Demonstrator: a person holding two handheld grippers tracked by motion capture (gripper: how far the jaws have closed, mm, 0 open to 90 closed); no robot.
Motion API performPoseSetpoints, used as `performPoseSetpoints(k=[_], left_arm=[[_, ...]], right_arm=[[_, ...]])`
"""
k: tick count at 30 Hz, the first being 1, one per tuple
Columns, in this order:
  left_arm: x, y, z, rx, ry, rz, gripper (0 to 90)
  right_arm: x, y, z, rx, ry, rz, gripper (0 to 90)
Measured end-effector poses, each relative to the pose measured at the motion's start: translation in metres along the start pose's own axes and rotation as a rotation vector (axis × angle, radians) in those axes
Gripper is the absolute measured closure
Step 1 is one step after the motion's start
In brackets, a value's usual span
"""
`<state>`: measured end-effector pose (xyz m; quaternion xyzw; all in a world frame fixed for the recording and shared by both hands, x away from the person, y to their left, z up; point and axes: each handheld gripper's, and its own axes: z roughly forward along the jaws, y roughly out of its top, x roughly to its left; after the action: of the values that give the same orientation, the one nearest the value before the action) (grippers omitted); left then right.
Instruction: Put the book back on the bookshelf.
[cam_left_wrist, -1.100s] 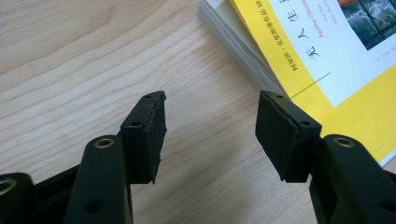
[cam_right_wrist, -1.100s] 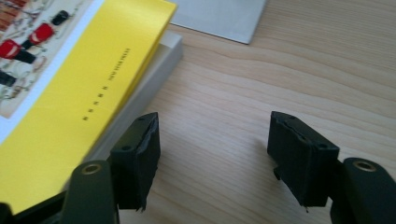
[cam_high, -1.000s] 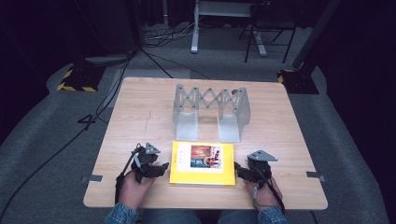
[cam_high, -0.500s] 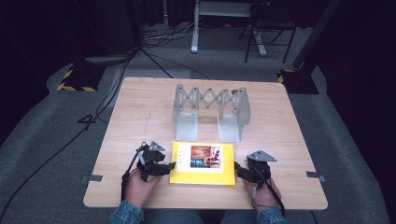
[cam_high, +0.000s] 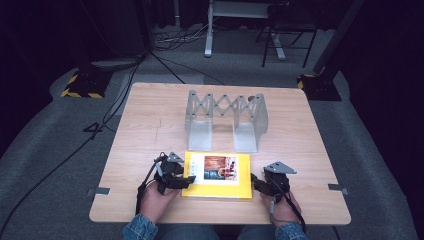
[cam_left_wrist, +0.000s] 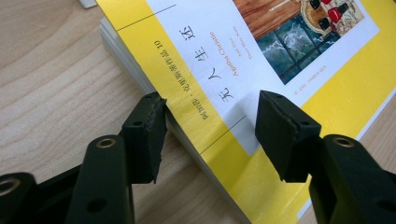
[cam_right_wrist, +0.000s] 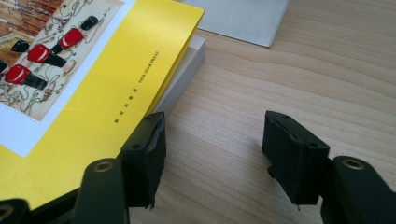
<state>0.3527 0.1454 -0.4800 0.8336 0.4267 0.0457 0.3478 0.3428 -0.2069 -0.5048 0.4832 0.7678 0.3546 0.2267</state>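
While closing in on yellow book (cam_high: 218, 175) lying flat at near edge of surface (cam_high: 150, 130): left tongs (cam_left_wrist: 210, 135) spread astride its corner, just narrowing; right tongs (cam_right_wrist: 212, 149) spread beside opposite edge, narrowing, nothing between. Next, probably: pinch both sides, lift level.

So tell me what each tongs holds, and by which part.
Nothing is held. Left tongs straddle the yellow book's edge, open; right tongs stand open beside its other edge.
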Motion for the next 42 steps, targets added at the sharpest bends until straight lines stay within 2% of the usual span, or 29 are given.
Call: performPoseSetpoints(k=[3, 5, 9, 11, 12, 15, 17, 19, 22, 23, 24, 25, 26, 27, 28, 31, 33, 34, 35, 36, 37, 38, 39, 40, 42], left_arm=[[-0.001, 0.000, -0.005, -0.032, -0.006, 0.008, 49.5], [0.001, 0.000, -0.007, -0.050, -0.035, -0.004, 53.2], [-0.001, -0.001, -0.008, -0.062, -0.029, 0.010, 54.9], [-0.001, 0.000, -0.009, -0.066, -0.039, 0.015, 59.6], [-0.002, -0.001, -0.009, -0.080, -0.063, 0.013, 63.0], [-0.006, 0.001, -0.013, -0.101, -0.051, 0.030, 73.9], [-0.006, 0.001, -0.015, -0.111, -0.052, 0.036, 76.1], [-0.009, 0.002, -0.019, -0.131, -0.075, 0.050, 81.0], [-0.012, 0.002, -0.019, -0.145, -0.098, 0.070, 82.0], [-0.014, 0.004, -0.017, -0.144, -0.139, 0.073, 80.9], [-0.014, 0.004, -0.017, -0.144, -0.139, 0.073, 81.0], [-0.019, 0.005, -0.014, -0.132, -0.118, 0.097, 81.1], [-0.019, 0.005, -0.014, -0.132, -0.118, 0.097, 81.9], [-0.022, 0.007, -0.015, -0.122, -0.105, 0.122, 83.3], [-0.023, 0.008, -0.016, -0.123, -0.105, 0.127, 84.4], [-0.029, 0.010, -0.021, -0.124, -0.083, 0.166, 85.8], [-0.030, 0.011, -0.022, -0.127, -0.078, 0.177, 85.9], [-0.030, 0.012, -0.024, -0.127, -0.085, 0.172, 86.0], [-0.030, 0.013, -0.027, -0.138, -0.092, 0.167, 86.0], [-0.029, 0.017, -0.031, -0.148, -0.124, 0.152, 86.0], [-0.029, 0.017, -0.031, -0.148, -0.124, 0.152, 86.1], [-0.029, 0.020, -0.035, -0.155, -0.136, 0.151, 86.2], [-0.029, 0.020, -0.035, -0.155, -0.136, 0.151, 86.4], [-0.030, 0.022, -0.036, -0.153, -0.137, 0.160, 86.4], [-0.033, 0.025, -0.039, -0.152, -0.147, 0.159, 86.7]], right_arm=[[0.000, 0.000, 0.000, 0.000, 0.002, 0.000, 40.2], [0.000, 0.000, 0.000, -0.001, 0.002, -0.001, 40.5], [0.000, 0.000, 0.000, -0.001, 0.002, -0.001, 40.8], [0.000, 0.000, 0.000, -0.001, 0.001, -0.001, 41.8], [-0.001, 0.000, -0.001, -0.004, -0.008, 0.008, 46.2], [-0.001, 0.000, -0.001, -0.006, -0.017, 0.017, 47.7], [-0.001, 0.000, -0.001, -0.006, -0.017, 0.017, 47.7], [-0.001, 0.000, -0.001, -0.006, -0.017, 0.017, 48.2], [0.000, 0.000, -0.001, -0.006, -0.014, 0.017, 50.1], [0.001, 0.000, -0.001, -0.010, -0.013, 0.015, 54.0], [0.001, 0.000, -0.001, -0.010, -0.013, 0.015, 54.0], [0.002, 0.000, -0.001, -0.012, -0.014, 0.012, 56.1], [0.002, 0.000, -0.001, -0.012, -0.014, 0.012, 56.1], [0.002, 0.000, -0.001, -0.012, -0.014, 0.013, 56.1], [0.002, 0.000, -0.001, -0.012, -0.013, 0.013, 56.2], [0.001, 0.000, -0.001, -0.010, -0.012, 0.018, 53.4], [-0.001, 0.000, -0.001, -0.010, -0.010, 0.021, 52.1], [-0.006, -0.001, -0.002, -0.011, 0.023, 0.017, 49.8], [-0.006, -0.001, -0.002, -0.011, 0.023, 0.017, 49.8], [-0.010, -0.002, -0.004, -0.007, 0.052, -0.003, 49.1], [-0.010, -0.002, -0.004, -0.007, 0.052, -0.003, 49.1], [-0.008, -0.004, -0.006, -0.014, 0.044, -0.083, 49.3], [-0.008, -0.004, -0.006, -0.014, 0.044, -0.083, 49.3], [-0.007, -0.006, -0.008, -0.025, 0.035, -0.139, 49.3], [-0.004, -0.008, -0.012, -0.038, 0.032, -0.151, 49.6]])
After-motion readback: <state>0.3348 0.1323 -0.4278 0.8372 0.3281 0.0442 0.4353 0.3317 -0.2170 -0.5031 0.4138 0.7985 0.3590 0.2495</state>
